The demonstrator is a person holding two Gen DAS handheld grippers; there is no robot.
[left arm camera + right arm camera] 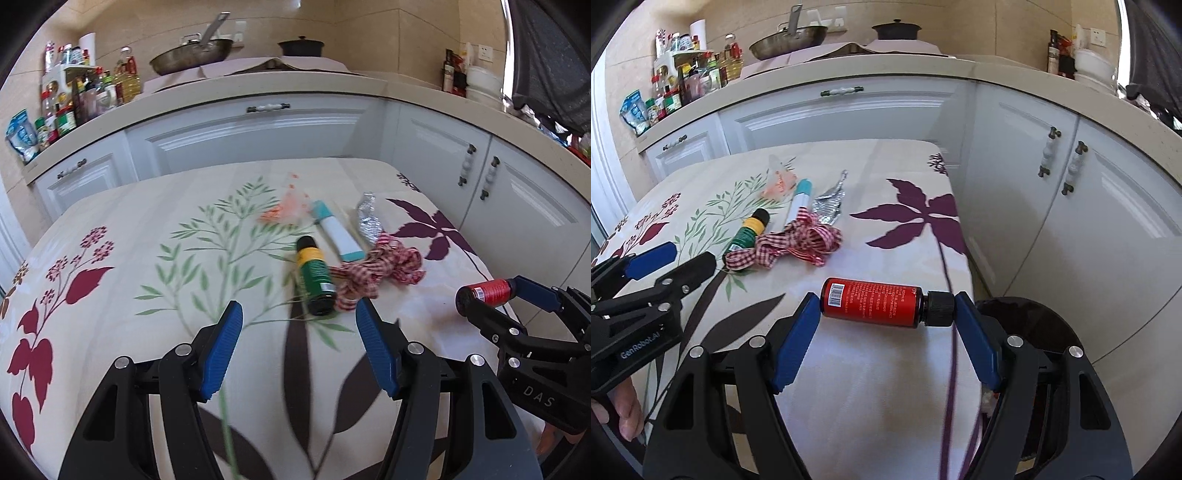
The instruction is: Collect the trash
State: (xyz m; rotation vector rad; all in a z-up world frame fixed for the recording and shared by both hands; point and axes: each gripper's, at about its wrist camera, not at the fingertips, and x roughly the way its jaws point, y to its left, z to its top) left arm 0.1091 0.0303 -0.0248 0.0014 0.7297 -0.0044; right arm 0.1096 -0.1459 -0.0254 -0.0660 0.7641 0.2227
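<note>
The right tool (886, 328) pinched a red bottle (871, 302) end to end, base against the left pad, black cap against the right, the bottle lying crosswise and held above the table (871, 387) near its right edge. A dark bin (1034, 325) sat just past that edge, below the cap. The left tool (299, 343) hung spread with nothing between its pads, and a green bottle (314, 280) lay on the table just ahead of it. A checked ribbon (376, 273) touched that bottle's right side. Behind them lay a white-and-teal tube (338, 232), a foil wrapper (369, 218) and a clear bag (288, 210) with orange bits
</note>
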